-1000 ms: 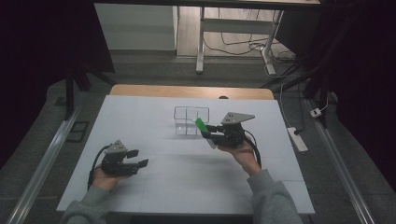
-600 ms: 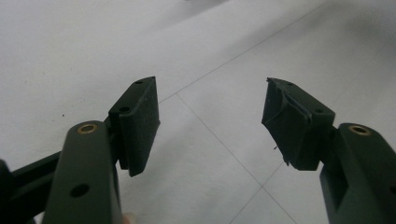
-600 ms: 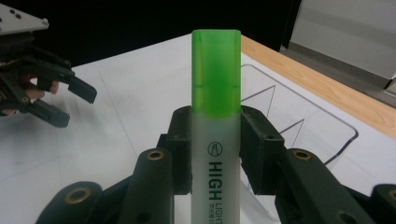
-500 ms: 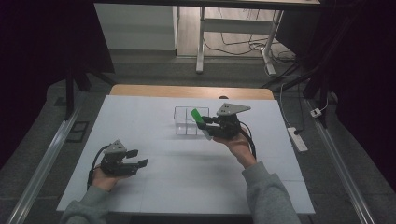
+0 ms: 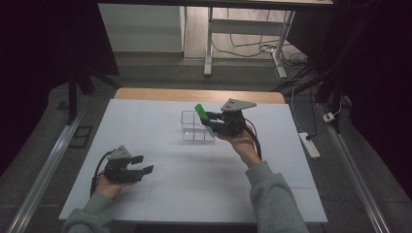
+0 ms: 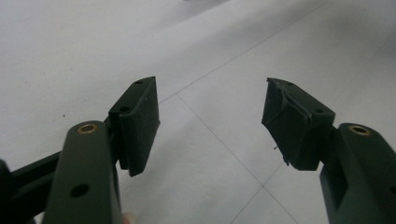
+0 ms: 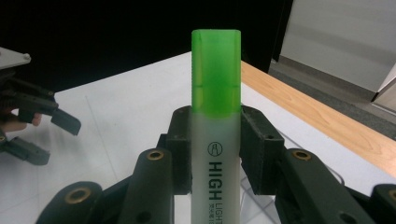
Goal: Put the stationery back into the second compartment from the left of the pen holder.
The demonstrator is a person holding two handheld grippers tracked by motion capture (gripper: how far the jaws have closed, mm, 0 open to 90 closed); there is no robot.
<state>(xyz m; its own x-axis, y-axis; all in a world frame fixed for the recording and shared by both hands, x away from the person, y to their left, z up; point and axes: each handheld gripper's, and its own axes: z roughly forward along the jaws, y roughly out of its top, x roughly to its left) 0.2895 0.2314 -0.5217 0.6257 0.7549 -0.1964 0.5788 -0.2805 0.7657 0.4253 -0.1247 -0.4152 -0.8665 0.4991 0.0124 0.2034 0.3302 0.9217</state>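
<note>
White laminate table top, faint seam lines crossing it, a strip of bare wood along its far edge. Dark floor around it; a white power strip lies on the floor off the table's right side.

Clear plastic box, rectangular, open-topped, divided into compartments, stands on the far middle of the table. In the right gripper view one clear corner of it shows low at the right, under the jaws.

Right gripper, black, grey three-cornered plate on top, is held above the table just right of the clear box, jaws pointing left toward it. Jaws clamped on a highlighter pen with a translucent white barrel and a bright green cap, pads pressing the barrel from both sides just under the cap. Barrel print reads "HIGH". In the high view the pen sticks up and leftward out of the jaws, green cap over the box's right end; above the box, not in it. Whether it touches the rim, cannot tell.

Left gripper, black, rests low at the near left of the table, well apart from the box. Left gripper jaws spread wide, nothing between the pads, bare table beyond.
</note>
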